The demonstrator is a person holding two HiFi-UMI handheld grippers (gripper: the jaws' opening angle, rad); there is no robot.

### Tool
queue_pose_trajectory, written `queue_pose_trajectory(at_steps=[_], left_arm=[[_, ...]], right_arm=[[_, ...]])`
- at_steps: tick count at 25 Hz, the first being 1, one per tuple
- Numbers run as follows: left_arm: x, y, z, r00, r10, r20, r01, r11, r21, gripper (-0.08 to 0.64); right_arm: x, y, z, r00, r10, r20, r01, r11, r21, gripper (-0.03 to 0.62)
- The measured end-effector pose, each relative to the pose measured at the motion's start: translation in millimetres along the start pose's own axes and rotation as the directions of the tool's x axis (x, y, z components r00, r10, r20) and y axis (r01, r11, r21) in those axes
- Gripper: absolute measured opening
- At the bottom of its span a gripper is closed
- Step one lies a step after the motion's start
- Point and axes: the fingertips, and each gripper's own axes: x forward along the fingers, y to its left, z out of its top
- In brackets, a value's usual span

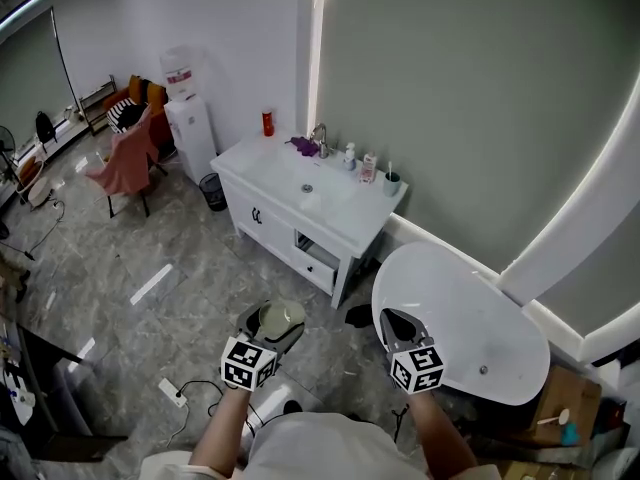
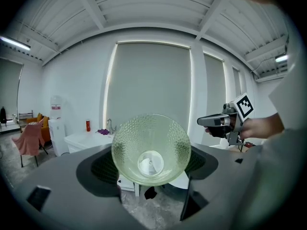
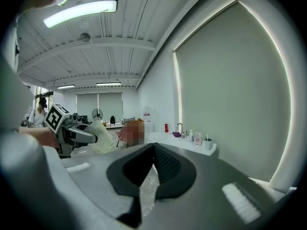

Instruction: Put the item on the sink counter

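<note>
A clear, dimpled glass bowl [image 2: 151,150] sits between the jaws of my left gripper [image 2: 151,163], its mouth facing the camera and its rim against both pads. In the head view the left gripper [image 1: 272,316] carries the bowl [image 1: 281,320] above the floor, well short of the white sink counter [image 1: 262,176]. My right gripper [image 1: 393,318] hangs beside it to the right. In its own view the right gripper [image 3: 153,146] has its pads touching at the tips with nothing between them. The counter [image 3: 184,140] lies ahead of both.
On the counter stand a red bottle [image 1: 268,122], a purple cloth [image 1: 303,146], a tap [image 1: 320,136], small bottles and a cup [image 1: 391,182]. A drawer [image 1: 318,258] is pulled out. A white oval tub [image 1: 500,353] lies on the right, and a water dispenser [image 1: 188,118], chair [image 1: 125,163] and bin [image 1: 212,190] stand on the left.
</note>
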Motion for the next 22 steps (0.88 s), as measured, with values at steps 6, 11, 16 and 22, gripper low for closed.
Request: queue_pose_trajectory(at_steps=[6, 11, 16, 22], left_arm=[[-12, 30, -16, 0.999, -0.025, -0.024, 0.025, 1.000, 0.010, 0.385], [-16, 47, -26, 0.998, -0.057, -0.038, 0.058, 0.998, 0.018, 0.385], [-11, 59, -33, 0.996, -0.070, -0.049, 0.071, 0.997, 0.009, 0.386], [8, 66, -37, 0.994, -0.084, -0.068, 0.085, 0.996, 0.002, 0.385]], right_arm=[[18, 32, -11, 1.000, -0.022, -0.018, 0.023, 1.000, 0.010, 0.010], [27, 47, -20, 0.998, -0.058, -0.018, 0.059, 0.998, 0.037, 0.011], [33, 54, -32, 0.996, -0.069, -0.049, 0.072, 0.996, 0.058, 0.011], [49, 43, -36, 0.995, -0.075, -0.066, 0.080, 0.995, 0.068, 0.010]])
